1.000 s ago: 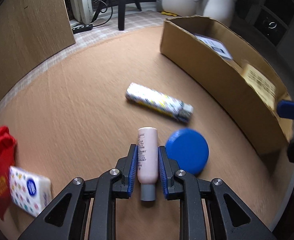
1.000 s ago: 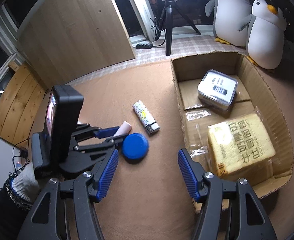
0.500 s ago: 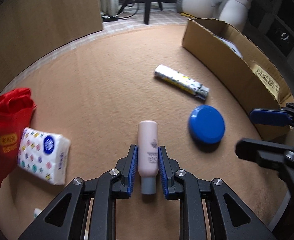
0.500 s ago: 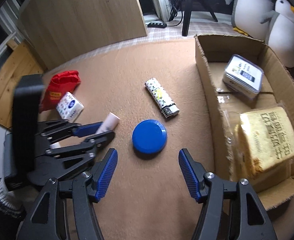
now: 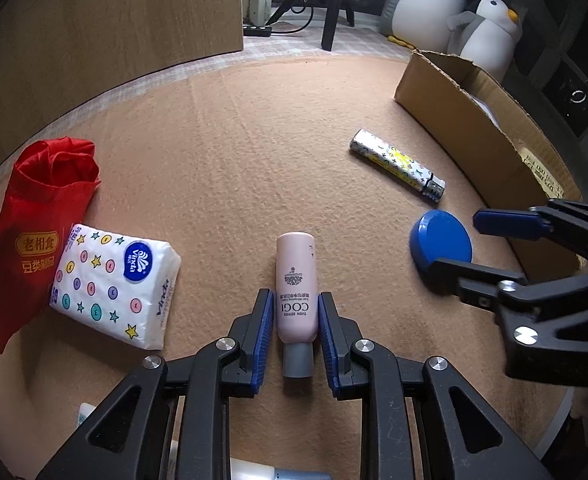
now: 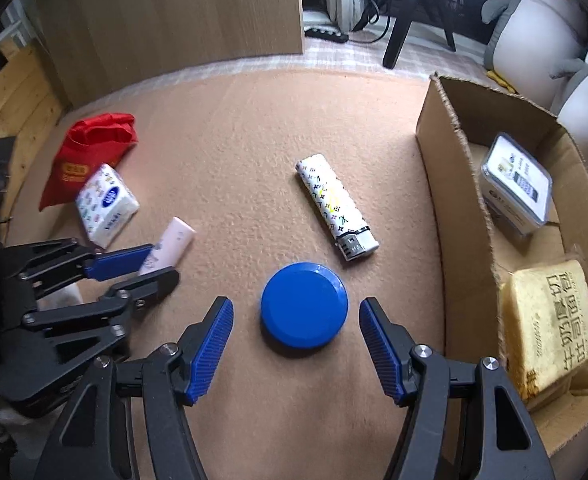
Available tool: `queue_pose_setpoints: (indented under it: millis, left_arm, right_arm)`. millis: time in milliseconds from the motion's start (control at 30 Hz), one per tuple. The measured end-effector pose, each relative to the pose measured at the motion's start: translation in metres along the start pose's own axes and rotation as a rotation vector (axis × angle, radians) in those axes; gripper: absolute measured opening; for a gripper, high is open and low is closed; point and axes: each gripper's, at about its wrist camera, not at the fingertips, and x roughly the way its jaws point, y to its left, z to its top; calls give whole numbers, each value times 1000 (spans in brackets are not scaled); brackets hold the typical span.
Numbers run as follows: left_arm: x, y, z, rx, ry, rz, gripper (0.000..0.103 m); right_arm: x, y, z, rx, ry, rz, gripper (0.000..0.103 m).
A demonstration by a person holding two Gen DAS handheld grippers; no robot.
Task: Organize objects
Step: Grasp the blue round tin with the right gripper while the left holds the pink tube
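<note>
Two tongs work over the tan table. The left tongs (image 5: 294,322) are just starting to part around the pink tube (image 5: 296,285), pads at its sides near the front edge. The right tongs (image 6: 296,346) stand released, straddling the blue lid (image 6: 304,310) without touching it. The lighter (image 6: 335,211) lies beyond, beside the box (image 6: 449,184) at the right edge

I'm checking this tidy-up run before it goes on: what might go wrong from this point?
1. The left gripper holds the pink bottle near its cap end, with most of it sticking out past the pads; it may pivot or slip when lifted.
2. The right gripper is open around the low blue lid; the pads might slide over its rim.
3. Both grippers work close together and could collide.
</note>
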Motion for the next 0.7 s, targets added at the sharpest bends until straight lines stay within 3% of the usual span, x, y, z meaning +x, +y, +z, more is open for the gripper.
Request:
queue_pose_setpoints:
  millis: [500, 633, 700]
  left_arm:
    - [0, 6, 0, -60, -7, -25, 23]
    - [0, 7, 0, -76, -10, -30, 23]
    - [0, 7, -1, -85, -11, -34, 23]
  right_arm:
    - [16, 3, 3, -27, 37, -42, 61]
    - [13, 4, 3, -38, 32, -42, 48]
    - [12, 3, 2, -36, 32, -33, 47]
